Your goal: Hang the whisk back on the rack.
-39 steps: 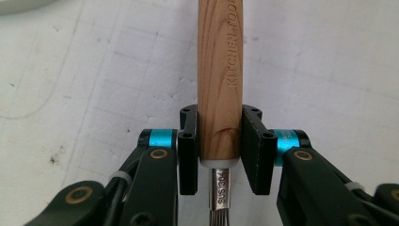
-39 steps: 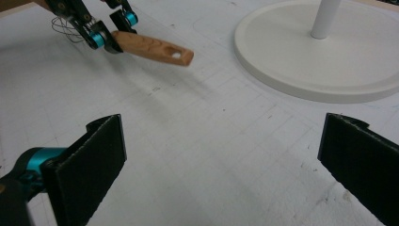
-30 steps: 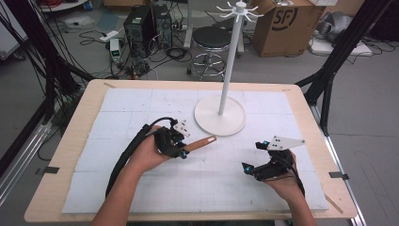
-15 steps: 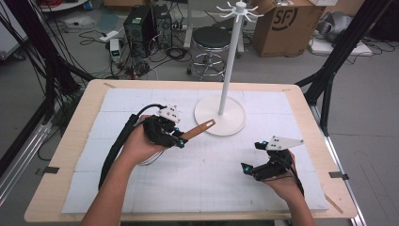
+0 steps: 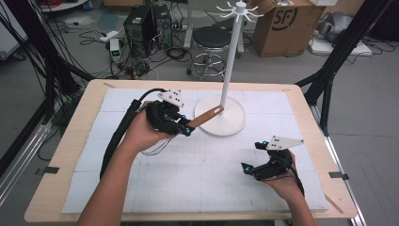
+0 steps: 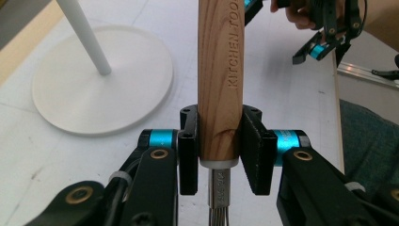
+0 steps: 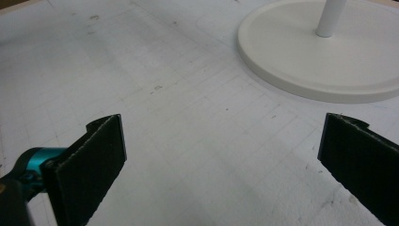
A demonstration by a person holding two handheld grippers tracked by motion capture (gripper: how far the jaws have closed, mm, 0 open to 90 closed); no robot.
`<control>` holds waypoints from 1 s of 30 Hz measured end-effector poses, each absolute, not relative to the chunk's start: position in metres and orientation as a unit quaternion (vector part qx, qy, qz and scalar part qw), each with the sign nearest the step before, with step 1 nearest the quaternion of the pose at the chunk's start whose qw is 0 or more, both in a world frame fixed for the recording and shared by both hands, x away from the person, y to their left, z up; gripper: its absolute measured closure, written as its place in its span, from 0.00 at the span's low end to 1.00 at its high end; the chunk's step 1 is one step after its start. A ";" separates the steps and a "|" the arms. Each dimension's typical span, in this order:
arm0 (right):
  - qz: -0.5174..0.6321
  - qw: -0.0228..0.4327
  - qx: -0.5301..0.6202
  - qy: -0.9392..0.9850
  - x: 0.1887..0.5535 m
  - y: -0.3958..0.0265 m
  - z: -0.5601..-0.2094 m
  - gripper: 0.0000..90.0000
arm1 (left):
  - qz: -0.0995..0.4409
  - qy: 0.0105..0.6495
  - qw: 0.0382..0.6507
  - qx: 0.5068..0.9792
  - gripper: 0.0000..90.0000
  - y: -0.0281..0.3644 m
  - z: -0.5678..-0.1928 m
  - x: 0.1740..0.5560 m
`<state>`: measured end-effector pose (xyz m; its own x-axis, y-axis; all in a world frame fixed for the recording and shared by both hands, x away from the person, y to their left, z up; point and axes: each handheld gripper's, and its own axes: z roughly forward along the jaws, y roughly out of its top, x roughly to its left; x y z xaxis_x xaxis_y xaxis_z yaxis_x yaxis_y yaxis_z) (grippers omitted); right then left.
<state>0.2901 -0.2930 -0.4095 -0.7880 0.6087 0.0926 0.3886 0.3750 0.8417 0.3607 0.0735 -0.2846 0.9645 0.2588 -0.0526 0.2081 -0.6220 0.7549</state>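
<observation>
My left gripper [image 5: 186, 128] is shut on a whisk's wooden handle [image 5: 207, 117], held above the table. The handle's free end points at the white hanger stand [image 5: 230, 70] and hangs over the rim of its round base [image 5: 233, 127]. Thin wire loops [image 5: 157, 147] trail under the left hand. In the left gripper view both pads press the handle [image 6: 220, 75] near its metal collar [image 6: 219, 188], with the stand's base [image 6: 94, 89] beyond. My right gripper [image 5: 253, 155] rests low at the front right, open and holding nothing; its jaws [image 7: 221, 155] stand wide over the white mat, facing the base [image 7: 320, 61].
A white gridded mat [image 5: 202, 188] covers the wooden table [image 5: 61, 179]. The stand's top carries short hook arms [image 5: 237, 9]. Beyond the table on the floor are a stool [image 5: 211, 40], a cardboard box [image 5: 287, 23] and computer gear with cables [image 5: 141, 23].
The left hand has lifted the whisk off the mat and carried it toward the stand, so the handle's end now overlaps the base. The right hand has stayed in place.
</observation>
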 end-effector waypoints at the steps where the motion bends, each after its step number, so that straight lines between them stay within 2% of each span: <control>1: 0.470 0.118 0.303 0.821 0.290 -0.293 -0.409 0.00 | 0.029 0.128 0.417 0.899 0.78 0.073 -0.280 0.362; 20: 0.471 0.117 0.302 0.820 0.290 -0.294 -0.409 0.00 | 0.018 0.122 0.490 0.863 0.78 0.072 -0.222 0.381; 30: 0.474 0.117 0.303 0.818 0.289 -0.296 -0.408 0.00 | 0.033 0.124 0.514 0.848 0.78 0.077 -0.199 0.396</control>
